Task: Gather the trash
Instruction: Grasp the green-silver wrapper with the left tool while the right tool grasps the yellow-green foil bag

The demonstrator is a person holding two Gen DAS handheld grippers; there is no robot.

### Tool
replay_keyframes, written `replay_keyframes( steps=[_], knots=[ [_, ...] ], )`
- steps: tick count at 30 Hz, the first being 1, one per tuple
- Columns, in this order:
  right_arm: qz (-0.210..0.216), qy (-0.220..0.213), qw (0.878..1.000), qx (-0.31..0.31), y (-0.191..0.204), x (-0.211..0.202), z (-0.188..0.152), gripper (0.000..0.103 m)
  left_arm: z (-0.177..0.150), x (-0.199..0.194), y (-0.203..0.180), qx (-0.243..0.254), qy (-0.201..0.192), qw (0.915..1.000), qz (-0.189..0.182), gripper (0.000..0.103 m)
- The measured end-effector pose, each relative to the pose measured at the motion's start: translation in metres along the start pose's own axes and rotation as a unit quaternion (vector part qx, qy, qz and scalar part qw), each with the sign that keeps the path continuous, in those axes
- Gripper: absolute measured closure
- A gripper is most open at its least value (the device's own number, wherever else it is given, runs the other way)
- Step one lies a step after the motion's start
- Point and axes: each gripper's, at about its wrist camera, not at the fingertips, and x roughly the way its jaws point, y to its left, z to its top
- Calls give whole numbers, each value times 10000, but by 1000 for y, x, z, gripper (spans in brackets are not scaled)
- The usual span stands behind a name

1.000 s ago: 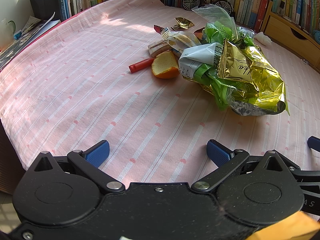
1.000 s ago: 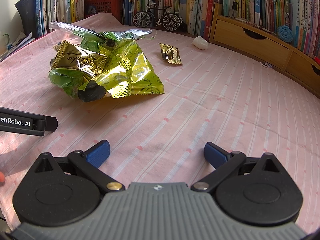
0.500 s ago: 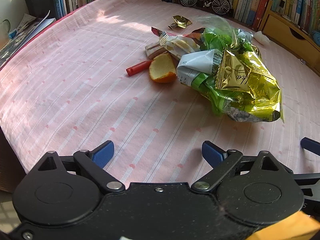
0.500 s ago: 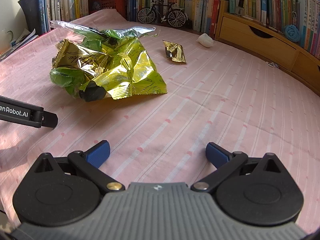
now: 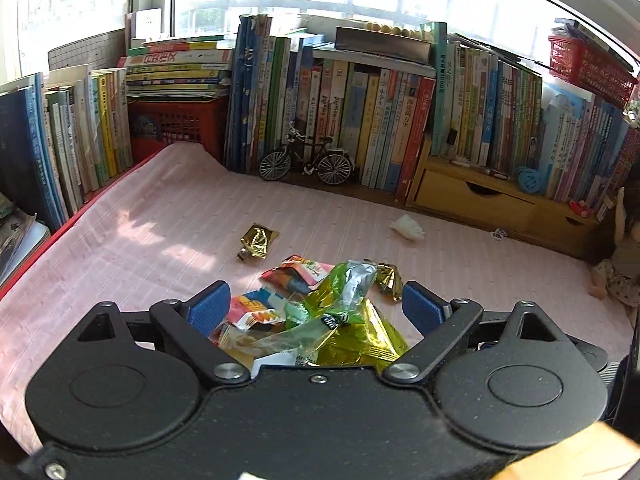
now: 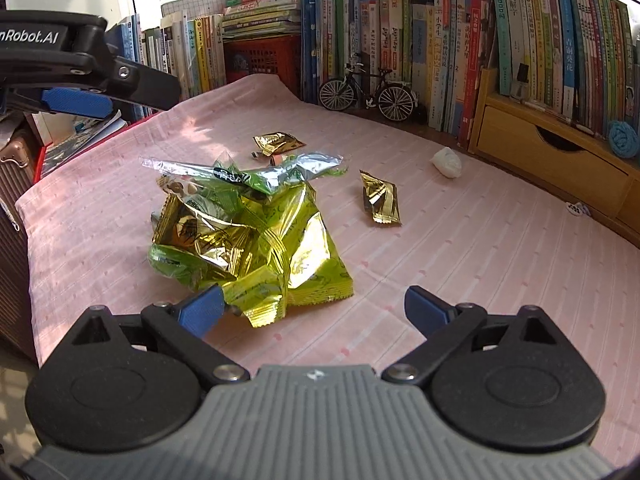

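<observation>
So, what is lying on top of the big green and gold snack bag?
A crumpled clear and green plastic wrapper lies on top of the green and gold snack bag. Its far side shows a red wrapper. Anything underneath the bag is hidden.

Left gripper point(image 5: 316, 306): black housing, two round hubs, black linkage arms, silver pivot screws, blue finger pads point(image 5: 208, 307). Right gripper point(image 6: 314, 308): same build, grey ribbed housing. White "nRobot.AI" lettering on the left gripper's side.

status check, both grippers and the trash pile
Left gripper open, over the wrapper pile. Right gripper open, empty, at the pile's near edge. Two gold wrappers and a white wad lie loose. Nothing blocking.
</observation>
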Motion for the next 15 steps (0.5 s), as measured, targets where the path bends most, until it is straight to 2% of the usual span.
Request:
replay_keyframes(
  steps=[2, 3, 4, 5, 6, 9, 14, 15],
  knots=[
    [123, -31, 9999, 108, 0, 11, 11, 3, 7, 20, -6, 95, 223, 9996, -147, 22],
    [199, -46, 9997, 167, 0, 17, 14, 3, 7, 33, -7, 104, 396, 9990, -174, 32],
    [255, -50, 9995, 201, 1, 22, 17, 4, 8, 45, -8, 94, 559, 9982, -181, 38],
    [291, -54, 9993, 223, 1, 28, 19, 6, 9, 54, -8, 81, 682, 9975, -192, 49],
    [307, -35, 9992, 257, 1, 34, 21, 9, 9, 63, -7, 61, 778, 9968, -187, 56],
    [373, 123, 9980, 486, 0, 50, 20, 15, 8, 88, -8, 127, 1038, 9942, -246, 55],
    [417, 476, 9953, 732, -2, 70, 14, 16, 2, 112, -14, 285, 1399, 9896, -193, 49],
    [400, 516, 9949, 771, -2, 72, 12, 16, 0, 117, -15, 268, 1496, 9882, -196, 50]
  ],
)
